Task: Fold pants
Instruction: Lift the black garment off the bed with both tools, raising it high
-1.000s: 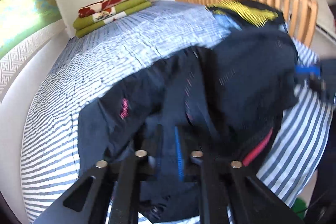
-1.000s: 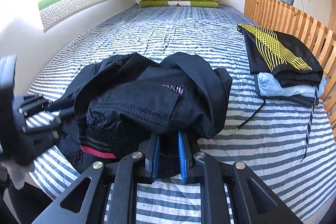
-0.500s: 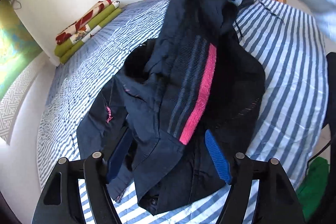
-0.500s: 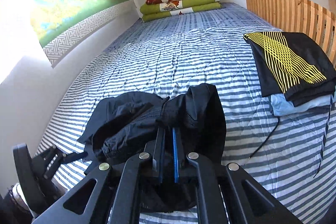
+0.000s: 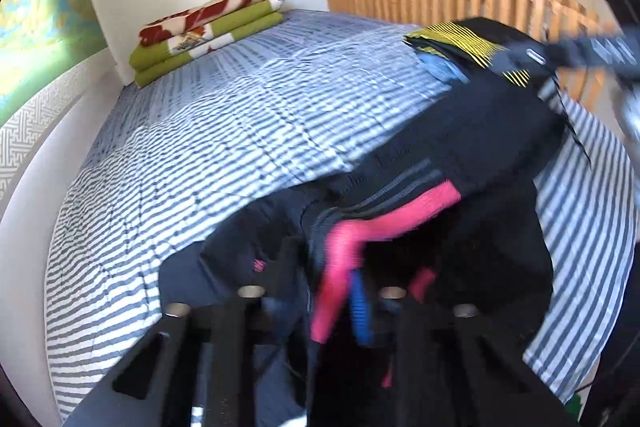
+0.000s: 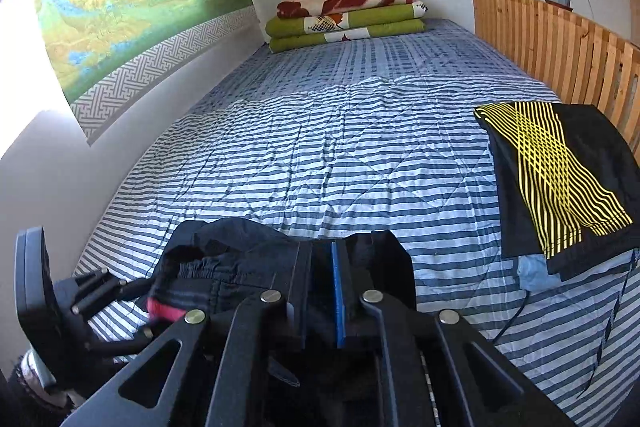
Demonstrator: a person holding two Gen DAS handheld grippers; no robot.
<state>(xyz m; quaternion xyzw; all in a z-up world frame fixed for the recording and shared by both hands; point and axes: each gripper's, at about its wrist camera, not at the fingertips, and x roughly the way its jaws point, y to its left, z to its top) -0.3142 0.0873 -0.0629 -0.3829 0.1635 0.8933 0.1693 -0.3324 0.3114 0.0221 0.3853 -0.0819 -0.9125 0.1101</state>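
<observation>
Dark navy pants [image 5: 480,155] with a pink waistband stripe [image 5: 400,215] hang bunched over the near end of the striped bed [image 6: 320,147]. My left gripper [image 5: 328,267] has its jaws closing, and the pink band is pinched between its pads. It also shows at the lower left of the right wrist view as the left gripper [image 6: 80,291]. My right gripper [image 6: 322,259] holds dark pants [image 6: 240,267] fabric between its narrow jaws, which are opening. Blurred, the right gripper [image 5: 520,59] holds the cloth up at the upper right of the left wrist view.
A folded stack topped by a black garment with yellow lines [image 6: 560,179] lies at the bed's right edge, with a cord [image 6: 516,315] trailing from it. Folded green and red blankets [image 6: 344,19] sit at the far end. A wooden slatted board [image 6: 560,47] runs along the right.
My left gripper, wide open around the waistband half a second ago, has closed on the pink band. The right gripper has risen with the pants, and more bed shows beyond them.
</observation>
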